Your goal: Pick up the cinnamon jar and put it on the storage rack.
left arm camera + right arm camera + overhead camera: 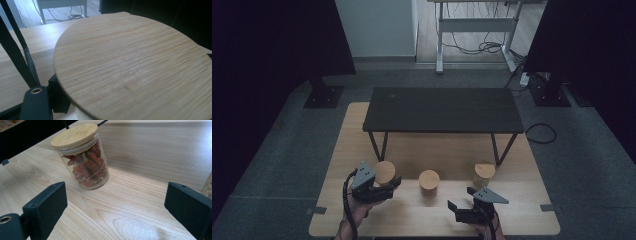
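Left gripper (388, 186) sits at the left jar (384, 172), jaws drawn in around it just under the lid; the left gripper view looks across the round bamboo lid (132, 67), straight fine grain, thin clean rim, with one black jaw pressed against the jar's side below the rim. Jar stands upright on the light wooden tabletop (512, 220), at the left end of a row of three.

Right gripper (462, 208) is held low over the tabletop near its front edge, jaws spread wide with nothing between them; flat matte black pads (47, 207). Ahead of it in the right gripper view is the middle jar (83, 157): clear glass cylinder, bamboo lid with pale seal ring, red dried pieces inside. It is well apart from both pads.

Right jar (484, 173) stands near the leg of the black low bench (442, 110), contents too small to tell.

Room: bare wood between jars and in front of the row; the bench overhangs the far half of the tabletop, its thin legs just behind the jars.
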A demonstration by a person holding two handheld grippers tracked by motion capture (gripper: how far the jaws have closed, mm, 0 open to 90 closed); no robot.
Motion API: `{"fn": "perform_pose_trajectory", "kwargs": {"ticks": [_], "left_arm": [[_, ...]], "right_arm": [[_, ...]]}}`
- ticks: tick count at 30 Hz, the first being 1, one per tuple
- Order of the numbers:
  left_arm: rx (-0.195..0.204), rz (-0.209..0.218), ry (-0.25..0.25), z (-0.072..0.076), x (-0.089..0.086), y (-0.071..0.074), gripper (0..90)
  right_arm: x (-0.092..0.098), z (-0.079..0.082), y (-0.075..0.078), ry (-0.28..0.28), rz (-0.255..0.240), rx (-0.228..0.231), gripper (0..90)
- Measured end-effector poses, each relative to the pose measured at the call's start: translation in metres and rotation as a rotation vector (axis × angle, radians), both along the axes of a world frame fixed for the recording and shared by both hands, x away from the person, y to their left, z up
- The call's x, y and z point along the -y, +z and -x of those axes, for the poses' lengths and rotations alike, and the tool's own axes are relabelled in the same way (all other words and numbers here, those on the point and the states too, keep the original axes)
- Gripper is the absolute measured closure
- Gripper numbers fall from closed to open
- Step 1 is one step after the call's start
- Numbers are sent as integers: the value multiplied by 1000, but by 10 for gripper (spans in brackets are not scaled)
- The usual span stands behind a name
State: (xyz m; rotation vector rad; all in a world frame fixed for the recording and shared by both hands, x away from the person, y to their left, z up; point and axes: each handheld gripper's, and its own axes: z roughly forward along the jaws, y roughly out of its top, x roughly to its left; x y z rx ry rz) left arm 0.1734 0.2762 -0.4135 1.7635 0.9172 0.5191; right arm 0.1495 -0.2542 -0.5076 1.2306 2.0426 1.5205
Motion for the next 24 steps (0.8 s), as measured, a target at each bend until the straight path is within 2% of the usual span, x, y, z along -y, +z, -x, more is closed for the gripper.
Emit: {"fn": "perform_pose_trajectory", "kwargs": {"ticks": [7, 15, 24], "left_arm": [[13, 17, 4, 2, -5, 5, 233], [6, 45, 12, 0, -11, 9, 234], [22, 38, 8, -1, -9, 20, 234]], "right_arm": [[1, 1, 0, -5, -2, 2, 39], [1, 1, 0, -15, -4, -2, 39], [1, 2, 1, -21, 1, 4, 38]]}}
